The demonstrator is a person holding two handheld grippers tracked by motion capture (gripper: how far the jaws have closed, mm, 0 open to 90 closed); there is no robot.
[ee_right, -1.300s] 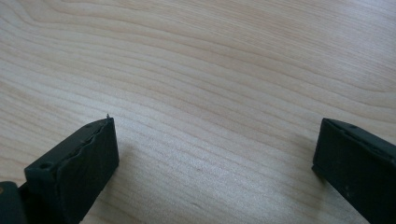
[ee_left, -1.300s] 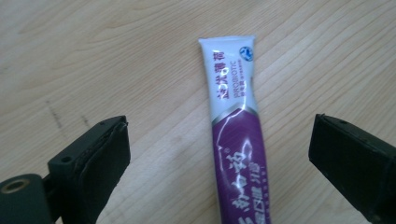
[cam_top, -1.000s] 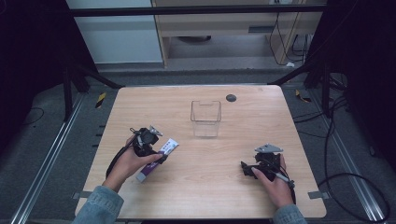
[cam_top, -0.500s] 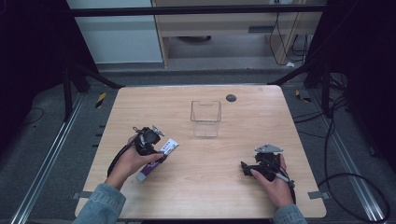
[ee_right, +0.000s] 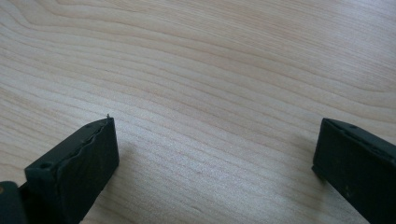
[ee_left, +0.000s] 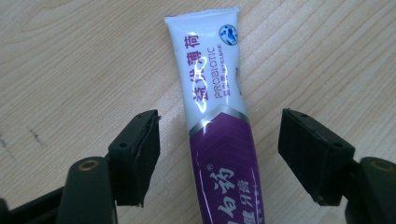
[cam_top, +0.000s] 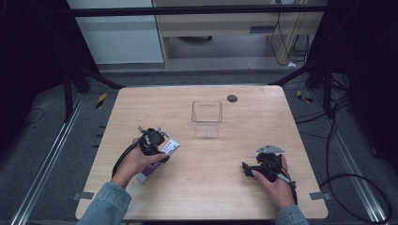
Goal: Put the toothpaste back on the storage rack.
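Note:
A white and purple toothpaste tube (ee_left: pixel 217 121) lies flat on the wooden table (cam_top: pixel 197 187), its crimped white end pointing away from me. My left gripper (ee_left: pixel 219 154) straddles the tube (cam_top: pixel 162 157) at its purple part; its jaws have just been closing, with a gap left on each side, so the pads do not touch the tube. In the high view this gripper (cam_top: pixel 157 150) sits at the table's left front. My right gripper (ee_right: pixel 215 158) stands open over bare wood, resting at the right front (cam_top: pixel 248 169).
A clear plastic box (cam_top: pixel 206 118) stands upright near the table's middle, behind both grippers. A small dark round disc (cam_top: pixel 232 98) lies near the far edge. The person's forearms in denim sleeves (cam_top: pixel 105 204) come in from the front edge.
The left hand has shifted slightly over the tube, and its jaws look narrower around it. The right hand has stayed still.

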